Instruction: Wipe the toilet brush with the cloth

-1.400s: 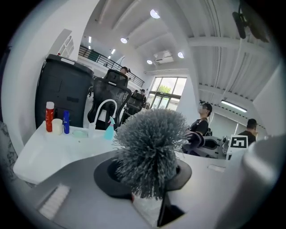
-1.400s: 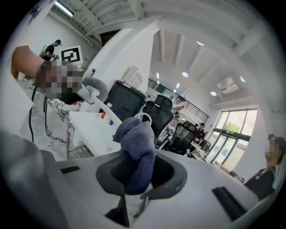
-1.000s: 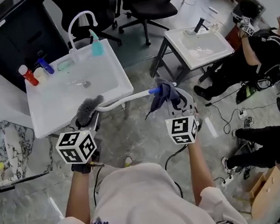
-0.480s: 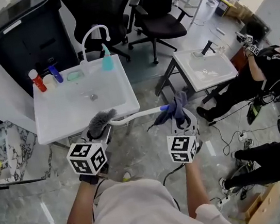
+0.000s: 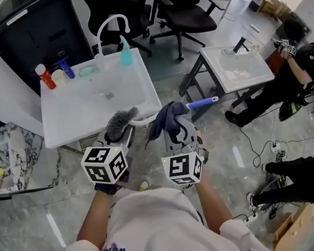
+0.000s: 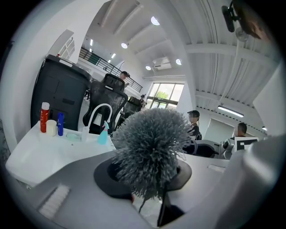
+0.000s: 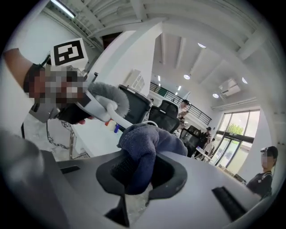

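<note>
My left gripper (image 5: 117, 136) is shut on the toilet brush just behind its grey bristle head (image 5: 119, 122). The bristles (image 6: 149, 150) fill the left gripper view ahead of the jaws. The white handle (image 5: 139, 120) runs right to a blue end (image 5: 203, 102). The dark blue cloth (image 5: 165, 118) is wrapped over the handle close to the head, with my right gripper (image 5: 174, 132) shut on it. In the right gripper view the cloth (image 7: 142, 145) bulges out between the jaws, and the brush head (image 7: 109, 96) lies beyond at the upper left.
A white sink (image 5: 85, 112) with a faucet (image 5: 108, 27), bottles (image 5: 46, 76) and a teal dispenser (image 5: 125, 43) stands just ahead. A second sink (image 5: 236, 69) is at the right, office chairs (image 5: 183, 7) behind. A seated person (image 5: 303, 68) and floor cables (image 5: 256, 142) lie to the right.
My right gripper has slid the cloth left along the handle, from the blue end to near the bristle head. The left gripper has kept the brush nearly still.
</note>
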`<action>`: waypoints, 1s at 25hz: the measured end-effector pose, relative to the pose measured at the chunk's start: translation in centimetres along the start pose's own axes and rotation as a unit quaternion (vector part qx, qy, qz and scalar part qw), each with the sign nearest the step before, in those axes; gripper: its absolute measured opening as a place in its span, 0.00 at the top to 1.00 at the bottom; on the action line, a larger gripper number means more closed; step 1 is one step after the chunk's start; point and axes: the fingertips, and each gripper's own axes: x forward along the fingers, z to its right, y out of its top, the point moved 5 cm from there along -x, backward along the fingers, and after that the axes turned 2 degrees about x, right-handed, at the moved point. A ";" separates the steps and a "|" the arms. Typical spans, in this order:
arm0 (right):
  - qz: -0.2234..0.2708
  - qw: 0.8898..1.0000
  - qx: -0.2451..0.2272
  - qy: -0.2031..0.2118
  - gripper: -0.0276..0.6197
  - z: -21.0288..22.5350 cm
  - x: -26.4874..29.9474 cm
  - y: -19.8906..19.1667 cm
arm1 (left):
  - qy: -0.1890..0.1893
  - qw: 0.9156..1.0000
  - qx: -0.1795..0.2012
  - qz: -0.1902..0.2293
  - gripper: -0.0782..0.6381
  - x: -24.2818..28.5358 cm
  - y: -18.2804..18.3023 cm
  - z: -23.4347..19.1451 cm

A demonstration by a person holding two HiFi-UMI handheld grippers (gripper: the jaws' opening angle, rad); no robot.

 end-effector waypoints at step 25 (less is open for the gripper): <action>-0.004 0.957 0.288 0.018 0.85 3.6 -3.0 -5.4 | 0.192 0.979 0.013 0.062 0.71 -8.6 -1.2 -11.3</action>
